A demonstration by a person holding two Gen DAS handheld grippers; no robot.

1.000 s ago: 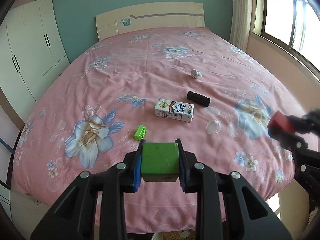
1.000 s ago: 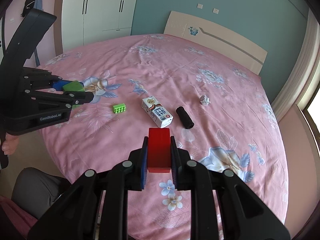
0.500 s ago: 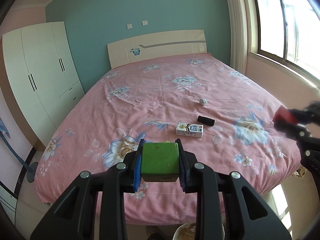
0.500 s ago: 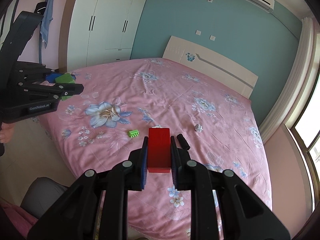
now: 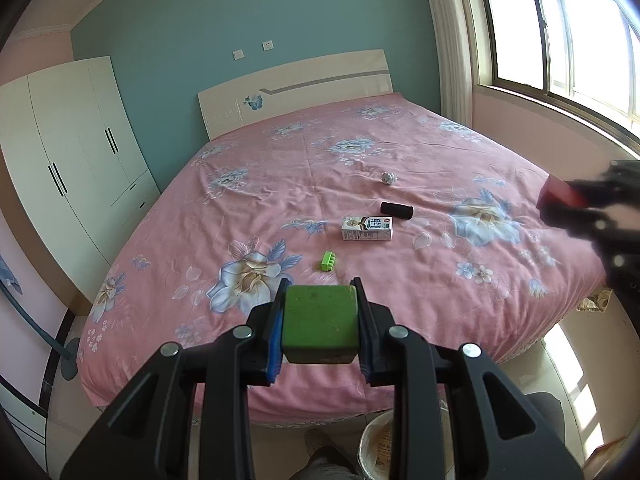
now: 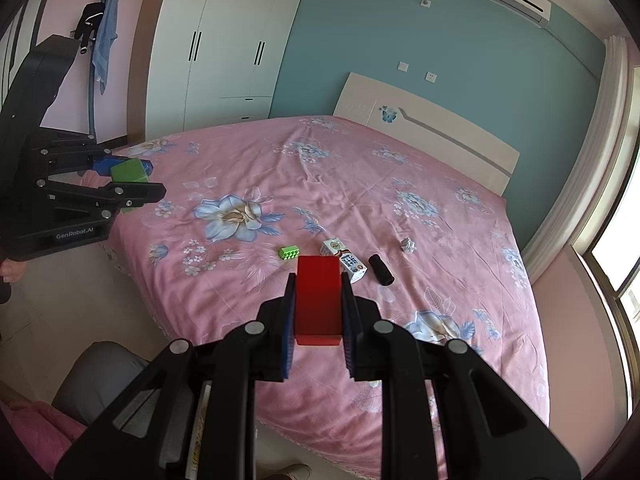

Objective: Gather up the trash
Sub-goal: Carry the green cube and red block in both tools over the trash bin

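Your left gripper (image 5: 320, 326) is closed on a green block (image 5: 319, 322), and your right gripper (image 6: 319, 306) is clamped on a red block (image 6: 319, 300); both pairs of jaws sit flush against the block faces.

The trash lies on the bed (image 5: 280, 184). The milk carton (image 5: 367, 228) is at 12 o'clock from your left gripper and looks light and easy to crush, so take it across its long flat sides. The paper ball (image 5: 387, 177), farther off toward 1 o'clock, should squash softly. The black roll (image 5: 396, 210) lies just beyond the carton. A small green brick (image 5: 326, 261) sits nearest.

A bin (image 5: 380, 444) stands at 5 o'clock; what is in it is unclear.
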